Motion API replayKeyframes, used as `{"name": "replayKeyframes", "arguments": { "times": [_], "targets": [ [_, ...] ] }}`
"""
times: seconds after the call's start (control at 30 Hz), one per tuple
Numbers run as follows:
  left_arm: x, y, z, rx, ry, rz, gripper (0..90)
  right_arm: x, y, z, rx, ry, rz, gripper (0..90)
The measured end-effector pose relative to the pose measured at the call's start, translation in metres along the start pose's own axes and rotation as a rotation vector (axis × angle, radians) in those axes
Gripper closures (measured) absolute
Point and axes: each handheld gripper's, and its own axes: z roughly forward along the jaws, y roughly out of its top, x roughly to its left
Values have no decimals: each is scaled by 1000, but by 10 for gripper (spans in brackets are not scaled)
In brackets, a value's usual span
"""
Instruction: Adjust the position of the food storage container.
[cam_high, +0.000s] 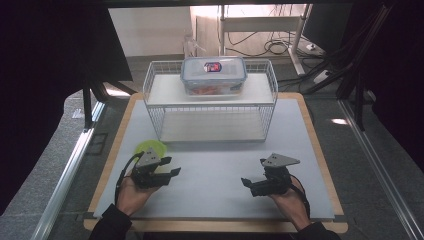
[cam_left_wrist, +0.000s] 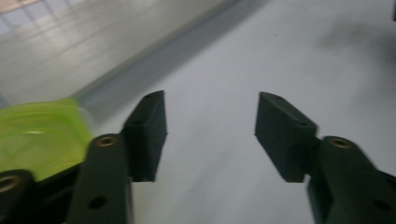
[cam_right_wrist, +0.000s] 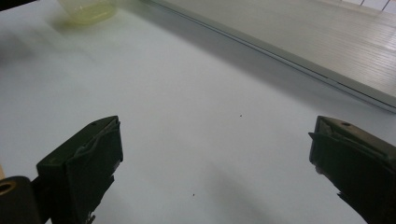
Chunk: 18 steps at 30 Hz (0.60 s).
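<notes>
My left gripper (cam_high: 172, 166) rests in a hand at the near left of the white table mat (cam_high: 220, 155), pointing right. In the left gripper view its jaws (cam_left_wrist: 210, 126) stand apart with only bare mat between them. A lime-green bowl (cam_high: 150, 147) lies just behind it, touching nothing, and sits at the left edge in the left gripper view (cam_left_wrist: 37, 140). My right gripper (cam_high: 254, 171) rests at the near right, pointing left, open wide and holding nothing (cam_right_wrist: 215, 154). The green bowl (cam_right_wrist: 88, 9) lies far ahead of it.
A white wire rack (cam_high: 210, 107) stands across the back of the mat. On its upper shelf sits a clear lidded box (cam_high: 214, 75) with a blue rim and orange contents. The mat's wooden border (cam_high: 112, 155) runs along both sides.
</notes>
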Motion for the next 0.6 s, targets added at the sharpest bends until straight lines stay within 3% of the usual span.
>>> {"name": "replayKeyframes", "arguments": {
  "times": [0.33,0.4,0.6],
  "targets": [
    [46,2,-13,-19,76,-113,859,0,0,1,7,-6,-3,30],
    [55,0,-18,-28,93,-137,898,0,0,1,4,-8,-7,33],
    [85,-13,-34,-39,185,-187,899,0,1,1,9,-3,-10,39]
  ]
}}
